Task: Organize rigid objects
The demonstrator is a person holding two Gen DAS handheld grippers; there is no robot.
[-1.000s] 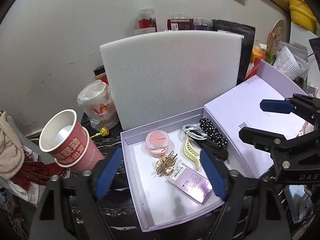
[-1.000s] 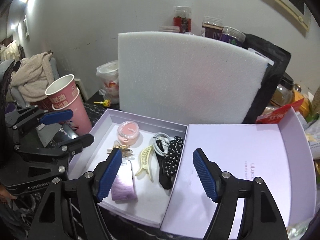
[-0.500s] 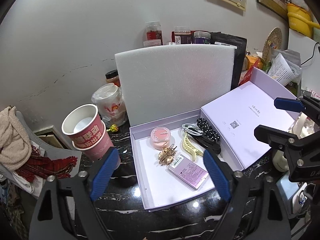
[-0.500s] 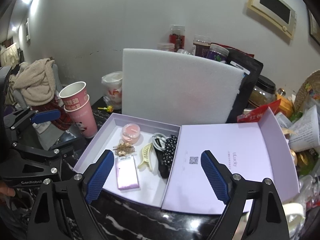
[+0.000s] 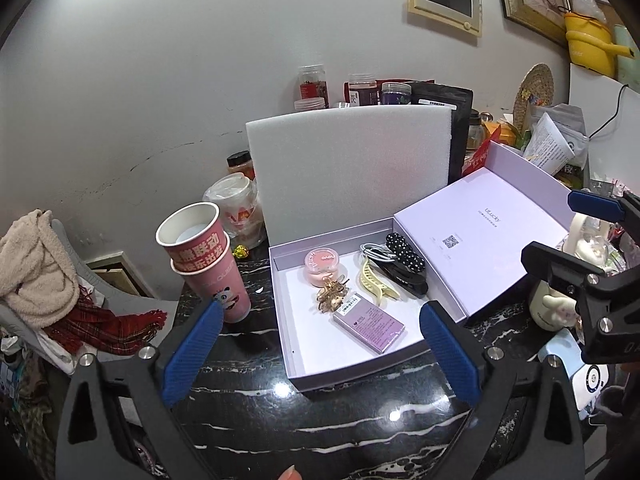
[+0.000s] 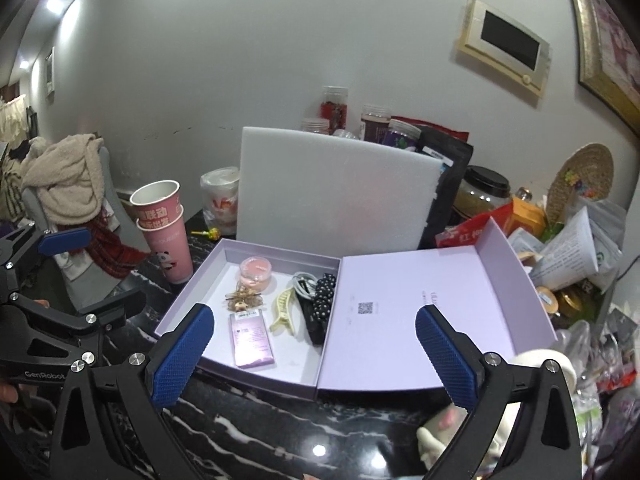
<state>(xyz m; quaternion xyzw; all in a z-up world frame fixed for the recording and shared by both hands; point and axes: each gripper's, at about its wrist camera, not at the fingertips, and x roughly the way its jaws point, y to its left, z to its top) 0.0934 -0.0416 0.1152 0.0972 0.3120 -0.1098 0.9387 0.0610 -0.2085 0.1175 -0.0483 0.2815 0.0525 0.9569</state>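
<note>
From the left wrist camera, the shallow lilac cardboard box [image 5: 294, 354] sits open on the black marbled tabletop [image 5: 328, 416], its hinged lid [image 5: 480, 240] lying flat to the right. Inside rest a round pink plastic jar [image 5: 322, 264], a tangle of gold metal hairpins [image 5: 331, 296], a cream plastic claw clip [image 5: 374, 282], a flat purple card packet [image 5: 368, 322], a coiled grey cable [image 5: 372, 251] and a black polka-dot fabric clip [image 5: 404, 258]. All look light and stiff; the glossy packet may slide, so its long edges seem the best hold, and the thin pins would likely slip. The left gripper [image 5: 318, 360] hangs short of the box, jaws opening wide with nothing between them, touching nothing. From the right wrist camera, the same box [image 6: 192, 288] lies ahead with its contents grouped toward its middle and right, the purple packet [image 6: 253, 336] nearest. The right gripper [image 6: 316, 360] is likewise released, jaws spreading and empty, poised over the box's front edge and lid [image 6: 420, 312] without contact.
</note>
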